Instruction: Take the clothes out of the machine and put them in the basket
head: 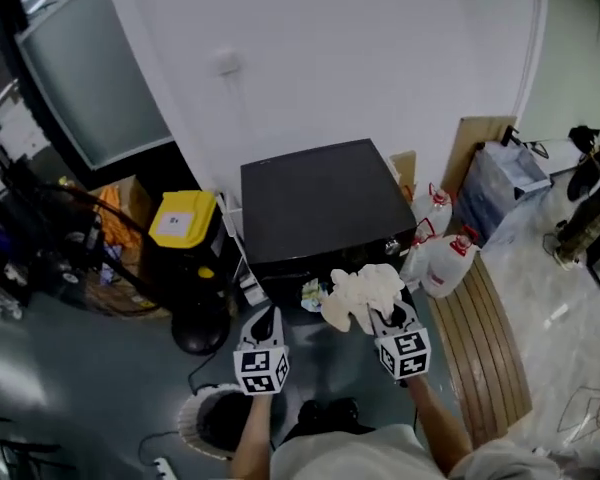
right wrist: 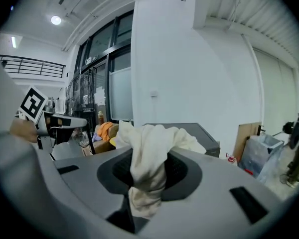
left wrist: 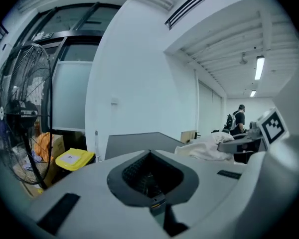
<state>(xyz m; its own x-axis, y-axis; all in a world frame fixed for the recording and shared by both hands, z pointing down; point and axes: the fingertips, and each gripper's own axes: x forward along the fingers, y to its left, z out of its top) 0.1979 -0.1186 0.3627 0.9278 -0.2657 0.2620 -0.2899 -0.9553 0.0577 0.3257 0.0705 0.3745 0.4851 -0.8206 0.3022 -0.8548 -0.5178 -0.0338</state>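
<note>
Far left there's a yellow-lidded bin [head: 183, 218], just beside the black machine [head: 320, 203], and it's not part of the job.

The basket [head: 187, 420] is low in the head view. It's round with a white ribbed rim and a dark inside, and sits on the floor just left of the person's body.

The left gripper [head: 271, 316] hangs above it and a bit to the right. Its jaws are pressed together with nothing in them, so that hand is basically spare.

The machine sits beyond both grippers, flat dark top, front edge toward the person.

Now the good part: the cream cloth [head: 365, 286] is out of the machine, bunched in the right gripper [head: 387, 320]. The gripper is pinching it around the middle, with a fat wad poking past the tips toward the machine and a tail hanging back down between the jaws.

What the drop turns on, I reckon: the basket lies down and to the left of the loaded gripper, past the left one. The empty hand is nearer, but the cloth's in the right. So the right has to cross leftward and down, and the left gripper is kind of in the way.

The red-capped bottles [head: 448, 266] on the right are well apart from all this.
</note>
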